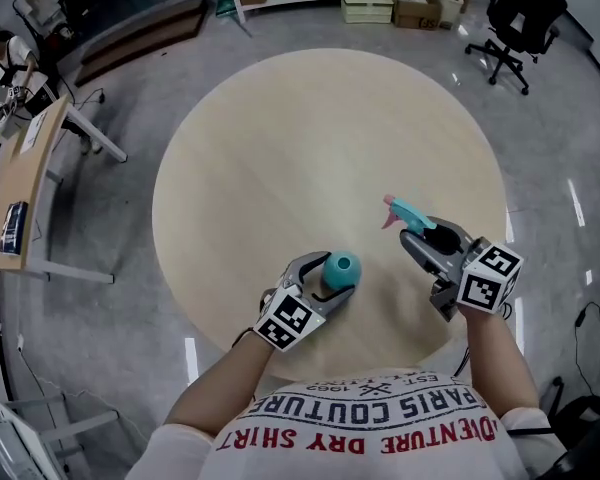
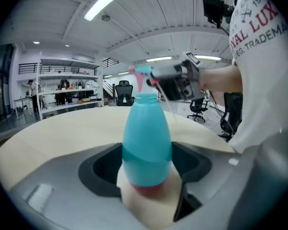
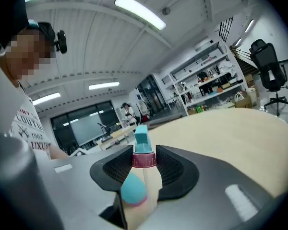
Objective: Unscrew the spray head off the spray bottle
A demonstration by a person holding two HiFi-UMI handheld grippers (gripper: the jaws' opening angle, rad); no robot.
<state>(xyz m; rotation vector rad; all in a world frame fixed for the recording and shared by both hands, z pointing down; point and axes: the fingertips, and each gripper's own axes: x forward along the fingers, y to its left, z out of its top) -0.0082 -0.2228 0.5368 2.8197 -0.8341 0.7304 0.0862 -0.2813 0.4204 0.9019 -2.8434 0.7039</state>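
A teal spray bottle (image 1: 341, 267) stands upright near the round table's (image 1: 280, 138) front edge, its neck bare and open. My left gripper (image 1: 330, 280) is shut on its body; in the left gripper view the bottle (image 2: 146, 138) fills the gap between the jaws. The spray head (image 1: 408, 214), teal with a pink nozzle, is off the bottle and to its right. My right gripper (image 1: 426, 236) is shut on it. In the right gripper view the spray head's maroon collar (image 3: 144, 159) sits between the pads. The left gripper view shows the spray head (image 2: 143, 72) just above and behind the bottle's neck.
A black office chair (image 1: 520, 18) stands on the floor at the back right. Low shelves with boxes (image 1: 370, 3) line the far wall. A wooden desk (image 1: 20, 183) stands at the left, with a person (image 1: 8, 58) behind it.
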